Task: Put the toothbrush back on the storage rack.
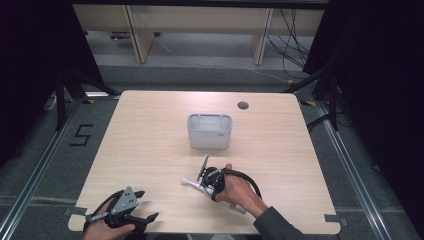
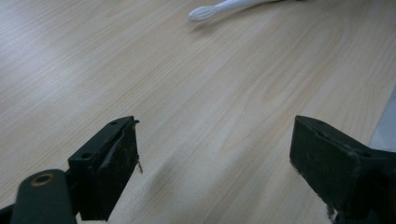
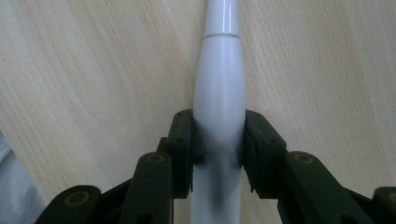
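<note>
Nearest you, your left claw (image 1: 142, 206) rests at the front-left edge of the bench (image 1: 150, 145), jaws spread wide with only bare wood between them. A little farther in, your right claw (image 3: 219, 140) has its jaws pressed on either side of the white toothbrush (image 3: 219, 88), gripping the thick handle; the brush lies flat on the bench, its bristle head (image 2: 201, 13) pointing toward your left. The step in hand appears to be the pickup. The next move likely calls for a clean lift without letting the smooth, tapered handle slip, then a carry toward the grey holder (image 1: 209, 131), which stands upright near the bench's centre, well apart from the brush. The surface is pale wood-grain laminate with a round cable port (image 1: 243, 105) at the far right. Beyond lie grey carpet, a taped floor mark, cables and light wooden furniture legs.
</note>
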Available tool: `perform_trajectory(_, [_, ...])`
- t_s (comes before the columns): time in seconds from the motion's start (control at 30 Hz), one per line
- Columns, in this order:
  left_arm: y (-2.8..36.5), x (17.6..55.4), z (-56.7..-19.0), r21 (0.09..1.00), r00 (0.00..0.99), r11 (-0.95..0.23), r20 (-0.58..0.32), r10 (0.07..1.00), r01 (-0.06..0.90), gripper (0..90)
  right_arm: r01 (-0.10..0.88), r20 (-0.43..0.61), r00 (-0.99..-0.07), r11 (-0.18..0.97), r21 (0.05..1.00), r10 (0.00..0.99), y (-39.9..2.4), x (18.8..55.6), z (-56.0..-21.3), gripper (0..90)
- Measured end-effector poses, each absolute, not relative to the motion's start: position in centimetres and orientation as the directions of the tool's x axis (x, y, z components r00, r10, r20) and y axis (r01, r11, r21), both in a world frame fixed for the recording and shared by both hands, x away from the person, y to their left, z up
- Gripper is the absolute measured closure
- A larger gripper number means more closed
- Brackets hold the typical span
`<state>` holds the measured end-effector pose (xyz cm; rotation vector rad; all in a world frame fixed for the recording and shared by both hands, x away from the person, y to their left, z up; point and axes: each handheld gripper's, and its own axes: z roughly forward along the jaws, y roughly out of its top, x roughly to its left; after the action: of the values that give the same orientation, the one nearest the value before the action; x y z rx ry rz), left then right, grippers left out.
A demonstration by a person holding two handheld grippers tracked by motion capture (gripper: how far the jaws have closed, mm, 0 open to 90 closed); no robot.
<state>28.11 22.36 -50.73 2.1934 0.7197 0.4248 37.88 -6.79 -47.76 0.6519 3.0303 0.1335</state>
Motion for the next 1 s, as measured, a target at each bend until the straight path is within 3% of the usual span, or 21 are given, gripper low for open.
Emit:
perform_trajectory(0.5, [22.2, 27.9, -50.7, 0.774, 0.773, -0.517, 0.057, 0.632, 0.365, 14.8, 0.395, -0.037, -0.918, 0.918, 0.030, 0.396, -5.8, 37.8, -47.7, 66.6])
perform_trajectory(1.0, [22.2, 28.0, -50.8, 0.776, 0.775, -0.516, 0.056, 0.629, 0.363, 14.7, 0.394, -0.025, -0.917, 0.915, 0.086, 0.398, -6.8, 37.3, -47.6, 66.8])
